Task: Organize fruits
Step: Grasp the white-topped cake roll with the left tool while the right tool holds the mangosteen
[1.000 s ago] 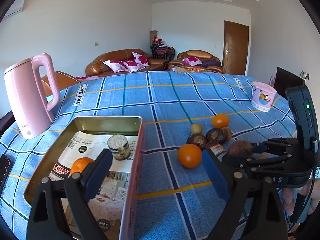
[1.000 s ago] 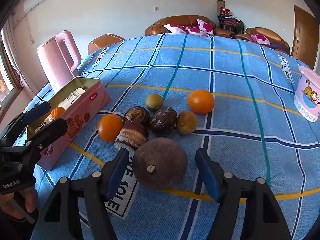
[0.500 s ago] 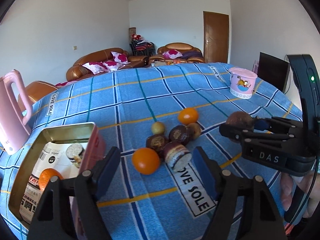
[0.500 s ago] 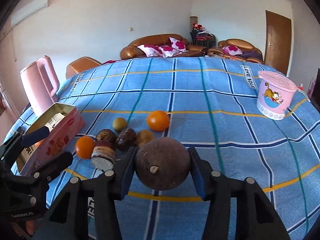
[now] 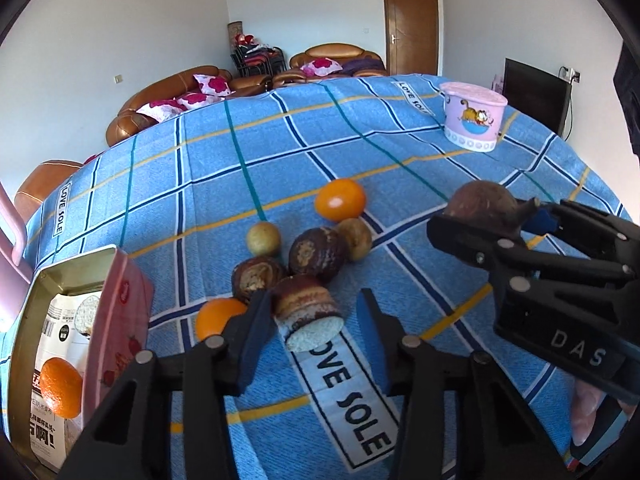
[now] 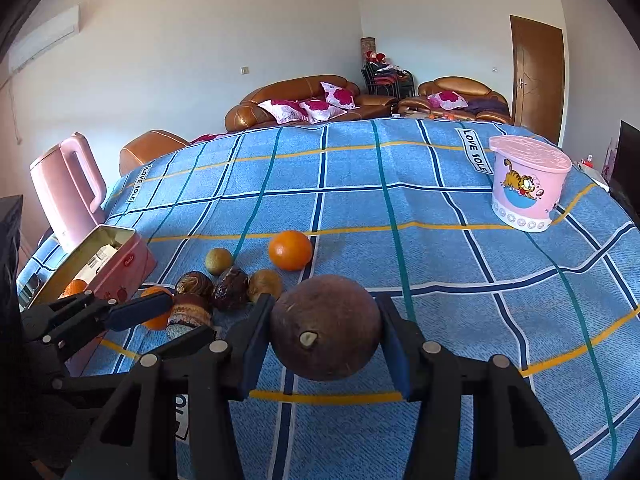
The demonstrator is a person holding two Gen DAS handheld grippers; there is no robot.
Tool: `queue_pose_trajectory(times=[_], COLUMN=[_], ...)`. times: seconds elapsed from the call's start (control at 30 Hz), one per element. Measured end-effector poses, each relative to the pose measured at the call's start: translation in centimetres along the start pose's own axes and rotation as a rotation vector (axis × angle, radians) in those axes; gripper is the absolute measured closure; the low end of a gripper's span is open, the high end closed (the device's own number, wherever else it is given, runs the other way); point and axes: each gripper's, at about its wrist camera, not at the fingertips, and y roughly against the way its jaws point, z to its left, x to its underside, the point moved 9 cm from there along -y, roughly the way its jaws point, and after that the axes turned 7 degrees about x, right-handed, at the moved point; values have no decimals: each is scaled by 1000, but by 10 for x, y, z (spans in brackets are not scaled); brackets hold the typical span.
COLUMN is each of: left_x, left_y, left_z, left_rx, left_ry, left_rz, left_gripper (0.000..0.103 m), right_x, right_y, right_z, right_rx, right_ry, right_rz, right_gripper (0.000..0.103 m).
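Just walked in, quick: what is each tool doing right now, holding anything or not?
Left tool: open, fingers either side of the cut fruit, not gripping it.
Right tool: closed on the brown fruit.

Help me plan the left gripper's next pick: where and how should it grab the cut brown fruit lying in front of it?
Grip the cut brown fruit across its rounded brown sides, coming straight in from the near side with the open left gripper. It lies tipped, its pale cut face toward the camera, so the curved flanks already sit between the fingers. The orange is close on the left, so keep that finger tight in.
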Motion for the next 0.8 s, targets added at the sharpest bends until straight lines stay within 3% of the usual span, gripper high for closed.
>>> queue_pose_trajectory(times=[0.57, 0.63, 0.67, 0.8], left_x=[-9, -10, -10, -10], left_y=[22, 24, 24, 20], left_z=[8, 8, 8, 8], left_rx=[52, 52, 57, 63], left_ry=[50, 51, 50, 55], left_rz=[-119, -128, -129, -113], left_gripper=[72, 76, 96, 94], right_x=[-3, -3, -3, -4], right_y=[12, 13, 14, 17], right_z=[4, 4, 4, 5], right_rx=[-34, -40, -43, -50], right_ry=[5, 5, 5, 6], right_rz=[-52, -57, -61, -73], right_gripper=[50, 50, 50, 50])
